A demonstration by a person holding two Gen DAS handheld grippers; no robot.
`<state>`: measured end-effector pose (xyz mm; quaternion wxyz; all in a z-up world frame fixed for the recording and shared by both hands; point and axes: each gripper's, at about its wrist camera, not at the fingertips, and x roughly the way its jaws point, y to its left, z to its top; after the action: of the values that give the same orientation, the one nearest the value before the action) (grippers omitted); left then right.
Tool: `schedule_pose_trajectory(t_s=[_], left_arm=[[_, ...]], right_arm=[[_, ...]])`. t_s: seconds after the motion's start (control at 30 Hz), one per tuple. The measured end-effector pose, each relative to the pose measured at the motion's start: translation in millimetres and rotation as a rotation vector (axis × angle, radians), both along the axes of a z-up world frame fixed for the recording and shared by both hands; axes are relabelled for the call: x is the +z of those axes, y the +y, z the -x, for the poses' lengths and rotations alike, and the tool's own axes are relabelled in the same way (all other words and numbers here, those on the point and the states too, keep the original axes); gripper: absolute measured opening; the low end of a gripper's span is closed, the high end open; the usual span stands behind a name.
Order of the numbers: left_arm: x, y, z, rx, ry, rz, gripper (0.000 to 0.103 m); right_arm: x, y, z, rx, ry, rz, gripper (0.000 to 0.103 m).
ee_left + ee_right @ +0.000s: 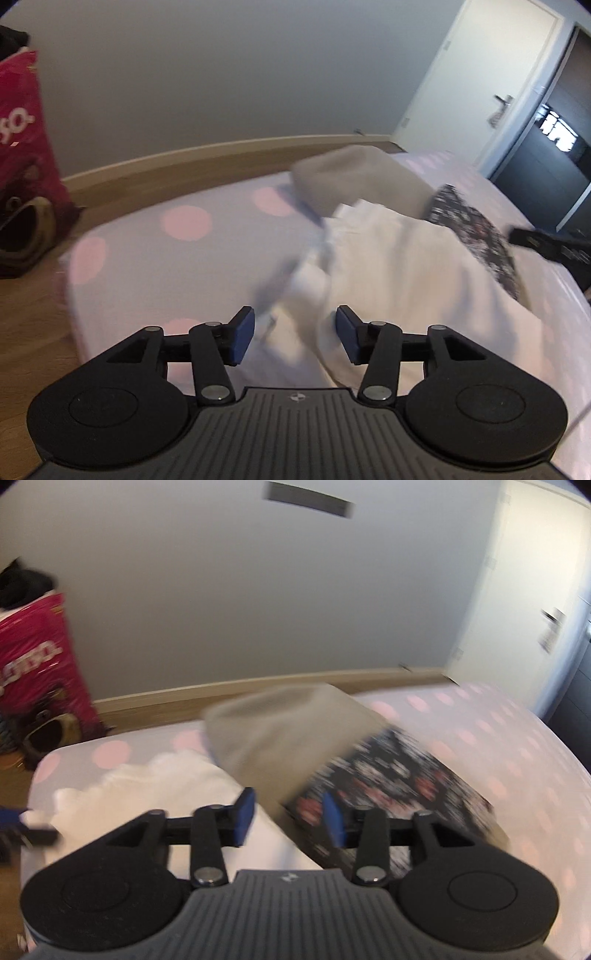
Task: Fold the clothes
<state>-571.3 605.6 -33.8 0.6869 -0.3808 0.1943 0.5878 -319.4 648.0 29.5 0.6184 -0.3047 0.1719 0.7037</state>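
A white garment [399, 266] lies spread on the bed with the pink-dotted sheet [184, 221]. Beyond it sits a folded grey-beige garment [354, 177], and to its right a dark floral garment [476, 229]. My left gripper [295, 321] hovers open over the near edge of the white garment, with its blue pads [243, 332] apart from the cloth. My right gripper [288, 805] is open too. It hangs above the line where the white garment [147, 794] meets the grey-beige garment [280, 731] and the floral garment [399, 782]. Both views are blurred.
A red shopping bag [26, 140] and shoes [22, 232] stand on the wooden floor to the left of the bed. A grey wall with a wooden skirting runs behind. A white door [491, 81] and a dark doorway [554, 158] are at the right.
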Motion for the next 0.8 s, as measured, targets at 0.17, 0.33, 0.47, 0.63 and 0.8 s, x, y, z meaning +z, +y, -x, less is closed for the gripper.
schedule_pose_trajectory(t_s=[0.17, 0.33, 0.47, 0.63, 0.8], left_arm=[[10.8, -2.4, 16.0, 0.050, 0.016, -0.040, 0.046], [21.2, -4.5, -3.6, -0.035, 0.007, -0.114, 0.041], [17.5, -4.1, -29.1, -0.117, 0.044, -0.167, 0.037], [-3.2, 2.3, -47.3, -0.164, 0.133, -0.128, 0.033], [-31.3, 16.8, -44.0, -0.129, 0.154, -0.023, 0.033]], right_arm=[[-5.8, -38.5, -44.4, -0.107, 0.063, 0.056, 0.052], [-15.6, -93.4, -63.4, -0.123, 0.164, 0.079, 0.047], [-27.6, -145.3, -50.1, -0.081, 0.220, 0.067, 0.046], [-62.1, -181.4, -20.8, -0.085, 0.231, 0.092, 0.047], [-99.7, -180.8, -20.5, -0.163, 0.268, 0.180, 0.048]])
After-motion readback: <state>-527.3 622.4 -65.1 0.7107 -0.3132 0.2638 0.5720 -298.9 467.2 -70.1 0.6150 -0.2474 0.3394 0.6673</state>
